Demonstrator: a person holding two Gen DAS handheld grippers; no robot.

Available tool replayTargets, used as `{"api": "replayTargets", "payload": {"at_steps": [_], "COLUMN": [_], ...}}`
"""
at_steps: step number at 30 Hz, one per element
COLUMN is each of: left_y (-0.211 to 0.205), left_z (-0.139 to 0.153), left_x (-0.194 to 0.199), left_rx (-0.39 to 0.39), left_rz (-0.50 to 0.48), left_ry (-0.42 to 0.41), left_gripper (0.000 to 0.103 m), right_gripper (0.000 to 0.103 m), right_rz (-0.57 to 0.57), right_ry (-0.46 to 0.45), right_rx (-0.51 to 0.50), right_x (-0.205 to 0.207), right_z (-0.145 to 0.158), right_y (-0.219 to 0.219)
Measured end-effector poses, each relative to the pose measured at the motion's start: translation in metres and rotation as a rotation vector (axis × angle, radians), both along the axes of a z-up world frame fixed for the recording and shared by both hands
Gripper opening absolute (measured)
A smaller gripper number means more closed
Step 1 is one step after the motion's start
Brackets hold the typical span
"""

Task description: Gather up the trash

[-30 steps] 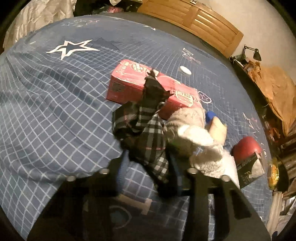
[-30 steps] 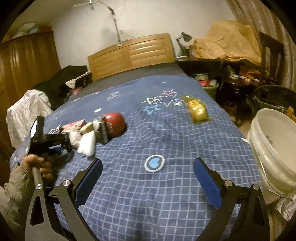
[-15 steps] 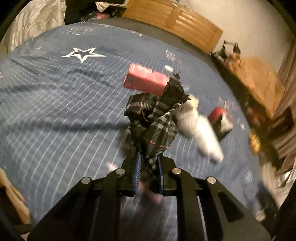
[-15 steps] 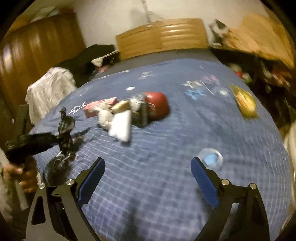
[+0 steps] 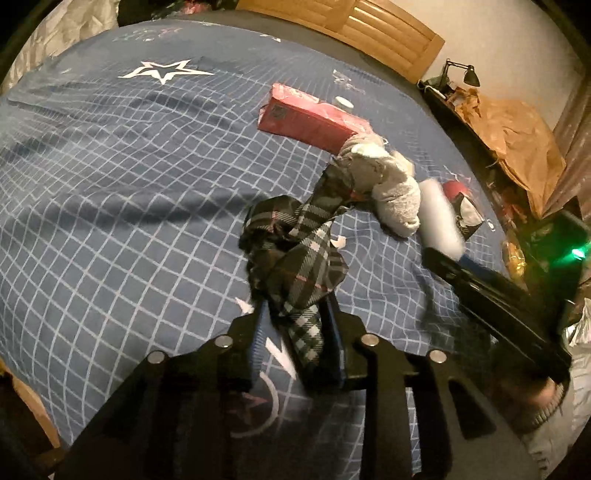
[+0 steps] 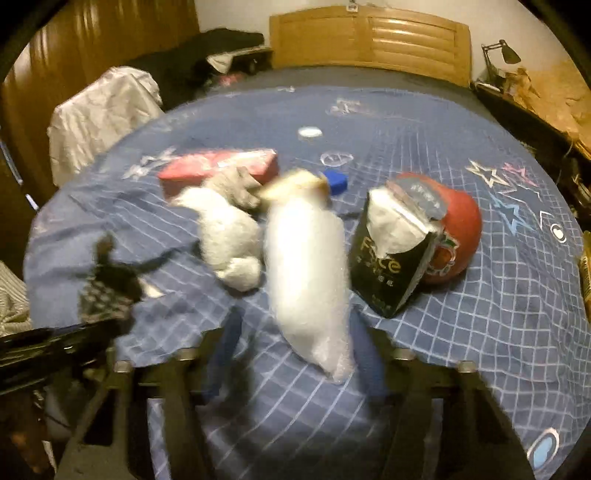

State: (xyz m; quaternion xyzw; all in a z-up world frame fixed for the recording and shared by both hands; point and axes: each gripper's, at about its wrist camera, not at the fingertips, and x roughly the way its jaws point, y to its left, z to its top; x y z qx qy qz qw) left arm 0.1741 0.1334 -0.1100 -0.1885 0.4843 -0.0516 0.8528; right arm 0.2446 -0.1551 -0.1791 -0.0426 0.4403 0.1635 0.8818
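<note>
Blue cloth with a white grid covers the bed (image 5: 110, 192), and white stars are printed on it. A wooden headboard (image 6: 369, 35) stands at the far end. A white sheet (image 6: 99, 114) hangs over something beside the bed.

On the bed lies a small heap of trash. A pink box (image 5: 310, 120) lies flat at the back. A red bowl (image 6: 458, 229) sits at the right of the heap, and a black pack (image 6: 391, 266) with a torn white top leans on it. A white wrap (image 6: 306, 273) lies long and puffy in the middle. A grey and white sock (image 6: 229, 236) lies just left of it, touching the pink box. A blue cap (image 6: 337, 181) peeks out behind the wrap. A little white lid (image 6: 309, 132) lies alone farther back.

The left tongs (image 5: 295, 332) hold a dark plaid cloth (image 5: 295, 254) above the bed. The cloth hangs bunched between the 2 fingers, and the jaws are opening a little, though the cloth sits pinched between the pads.

The right tongs (image 6: 295, 354) reach down over the near end of the white wrap. The picture is blurry there. The jaws are closing, with the wrap between them. The right finger looks like it touches the wrap, but the left finger (image 6: 221, 354) stands apart from it.
</note>
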Motion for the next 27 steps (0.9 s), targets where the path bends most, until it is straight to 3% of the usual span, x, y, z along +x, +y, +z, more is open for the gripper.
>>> {"api": "replayTargets", "payload": {"at_steps": [5,9,11,13,16,20,22,24,26,27], "left_y": [-0.001,-0.001,-0.001,0.001,0.003,-0.005,-0.007,-0.008,-0.006,-0.005], "left_z": [-0.001,-0.001,0.0,0.0,0.0,0.003,0.006,0.009,0.013,0.014], "left_x": [0.0,-0.001,-0.002,-0.003,-0.004,-0.006,-0.007,-0.009,-0.01,-0.011], "left_rx": [-0.012,-0.013,-0.012,-0.014,-0.03,-0.012,0.0,0.01,0.017,0.021], "left_rz": [0.0,-0.001,-0.004,-0.006,-0.005,-0.011,-0.013,-0.01,-0.004,0.001], "left_ry": [-0.015,-0.016,-0.017,-0.018,-0.021,-0.028,-0.033,-0.04,-0.046,-0.049], "left_gripper": [0.033,0.033,0.033,0.034,0.039,0.05,0.058,0.062,0.064,0.066], "right_gripper": [0.026,0.026,0.026,0.026,0.027,0.028,0.033,0.062,0.083,0.084], "right_rz": [-0.013,-0.013,-0.017,-0.035,-0.057,-0.064,-0.032,-0.018,0.005,0.016], "right_ry": [-0.019,-0.046,-0.076,-0.135,-0.203,-0.171,-0.145,-0.167,-0.181,-0.194], "right_rx": [0.036,0.073,0.043,-0.051,-0.283,-0.416,-0.428,-0.414,-0.375,-0.343], "right_x": [-0.017,-0.061,-0.085,-0.115,-0.145,-0.161,-0.17,-0.181,-0.188,-0.194], "right_z": [-0.001,0.021,0.034,0.048,0.052,0.025,0.012,0.013,0.019,0.025], "right_y": [-0.017,-0.05,-0.066,-0.083,-0.101,-0.113,-0.108,-0.101,-0.097,-0.097]}}
